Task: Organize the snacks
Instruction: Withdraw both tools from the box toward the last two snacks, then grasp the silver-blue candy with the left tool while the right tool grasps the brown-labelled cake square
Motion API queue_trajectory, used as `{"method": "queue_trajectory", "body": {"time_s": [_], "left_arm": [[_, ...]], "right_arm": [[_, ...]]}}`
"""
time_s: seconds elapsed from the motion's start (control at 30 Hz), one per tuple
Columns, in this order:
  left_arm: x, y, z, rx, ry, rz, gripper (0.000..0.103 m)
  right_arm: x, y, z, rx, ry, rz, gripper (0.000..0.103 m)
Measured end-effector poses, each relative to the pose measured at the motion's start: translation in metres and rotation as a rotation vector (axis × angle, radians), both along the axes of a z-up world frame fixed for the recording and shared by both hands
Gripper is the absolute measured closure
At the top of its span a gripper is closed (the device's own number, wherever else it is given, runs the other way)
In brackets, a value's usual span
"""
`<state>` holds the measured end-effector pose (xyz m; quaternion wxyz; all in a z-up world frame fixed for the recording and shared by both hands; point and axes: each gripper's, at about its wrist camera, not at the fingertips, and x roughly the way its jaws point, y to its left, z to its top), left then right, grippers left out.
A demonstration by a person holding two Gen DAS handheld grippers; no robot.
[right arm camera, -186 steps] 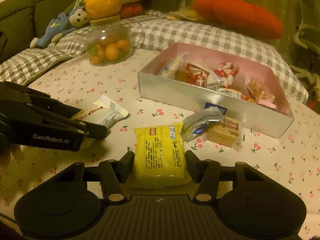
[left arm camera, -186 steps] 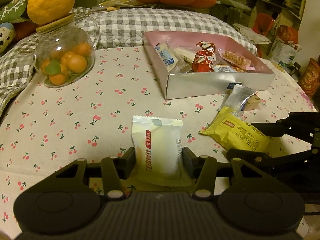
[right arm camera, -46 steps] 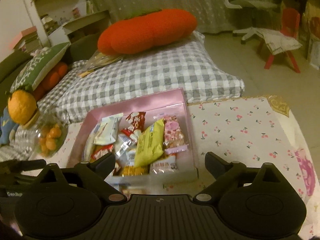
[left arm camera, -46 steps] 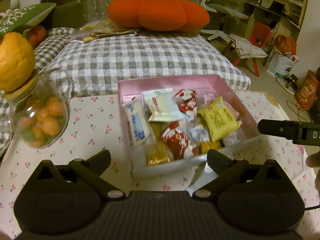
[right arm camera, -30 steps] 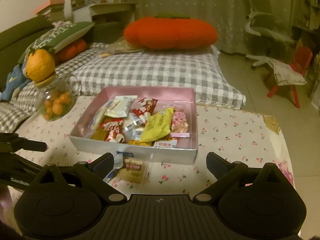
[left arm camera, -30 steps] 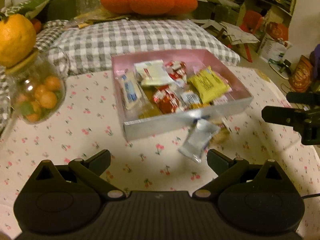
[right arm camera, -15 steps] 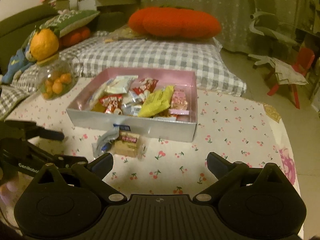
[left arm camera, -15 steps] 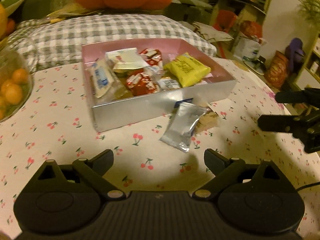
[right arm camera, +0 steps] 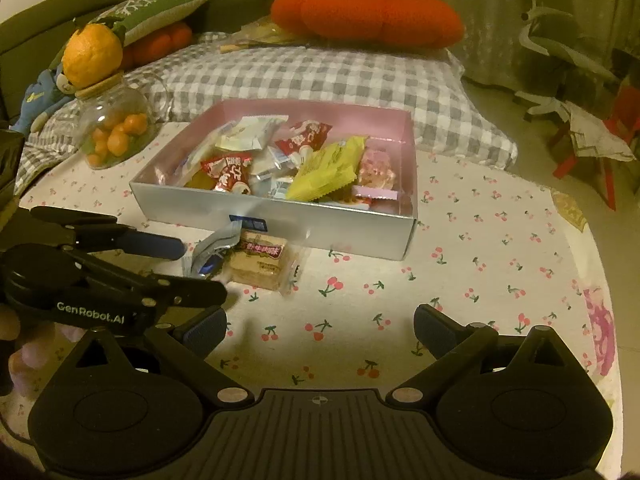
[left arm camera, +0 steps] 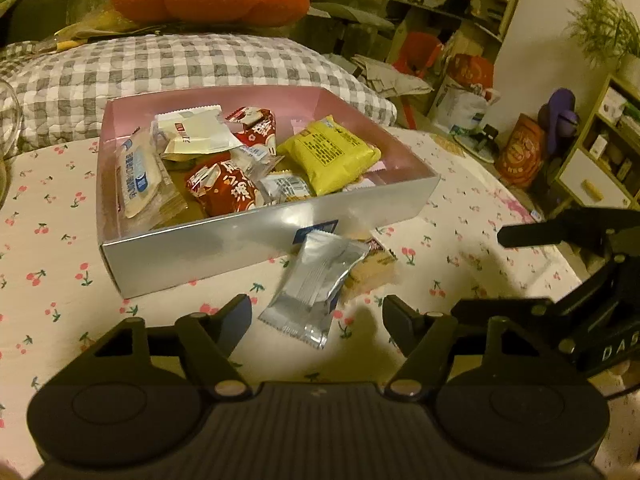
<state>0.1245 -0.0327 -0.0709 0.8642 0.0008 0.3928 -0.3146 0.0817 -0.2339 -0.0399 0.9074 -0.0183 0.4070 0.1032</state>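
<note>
**Silver packet and biscuit pack wait outside the box**

Glass first, at the upper left of the right wrist view: a jar [right arm camera: 114,130] of small orange fruit with a big citrus [right arm camera: 93,56] perched on its lid stands well clear of the work, apparently just table decor.

Moving right to the middle of that frame, the pink-lined box [right arm camera: 280,216] sits on the cherry-print cloth [right arm camera: 480,248] and already holds a heap of wrapped snacks, among them a yellow packet [right arm camera: 324,170] and red ones. Two items lie outside, right against its silver front wall: a silver foil packet [left arm camera: 316,284] and, partly under it, a clear-wrapped biscuit pack [right arm camera: 260,260]. They look like the last things to be put away.

In the left wrist view the left gripper [left arm camera: 316,314] is tipped down over the foil packet. Its jaws are closing, with the packet's near end lying between the fingers but not yet pinched, so nothing is gripped. The aim is probably to take the packet by its sides.

Further right, the right gripper [right arm camera: 320,330] hangs with jaws spread wide and empty above bare cloth in the lower middle of its own frame, short of the biscuit pack. It seems lined up to take that pack next without crowding the other tool.
</note>
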Motion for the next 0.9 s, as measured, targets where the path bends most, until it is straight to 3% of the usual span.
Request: {"method": "queue_trajectory", "body": {"time_s": [0.07, 0.2, 0.3, 0.5, 0.67, 0.7, 0.73, 0.9], "left_arm": [[0.001, 0.0, -0.001, -0.016, -0.001, 0.015, 0.042], [0.004, 0.003, -0.001, -0.042, 0.013, 0.061, 0.06], [0.006, 0.008, -0.001, -0.063, 0.031, 0.073, 0.064], [0.001, 0.008, 0.006, -0.035, 0.035, 0.088, 0.074], [-0.001, 0.019, 0.01, -0.027, 0.057, 0.113, 0.076], [-0.001, 0.022, 0.011, -0.031, 0.064, 0.119, 0.084], [-0.001, 0.025, 0.012, -0.032, 0.074, 0.125, 0.086], [-0.001, 0.035, 0.01, 0.01, 0.087, 0.162, 0.086]], "right_arm": [[0.002, 0.001, -0.003, -0.004, 0.009, 0.004, 0.002], [0.005, 0.004, -0.008, -0.02, 0.016, 0.01, 0.002], [0.007, 0.004, -0.01, -0.018, 0.023, 0.003, 0.002], [0.008, 0.006, -0.015, -0.026, 0.028, -0.005, 0.002], [0.012, 0.011, -0.02, -0.028, 0.028, -0.007, 0.002], [0.013, 0.012, -0.022, -0.032, 0.027, -0.003, 0.002], [0.013, 0.014, -0.023, -0.036, 0.026, 0.001, 0.002], [0.019, 0.023, -0.027, -0.031, 0.036, 0.024, 0.002]]}}
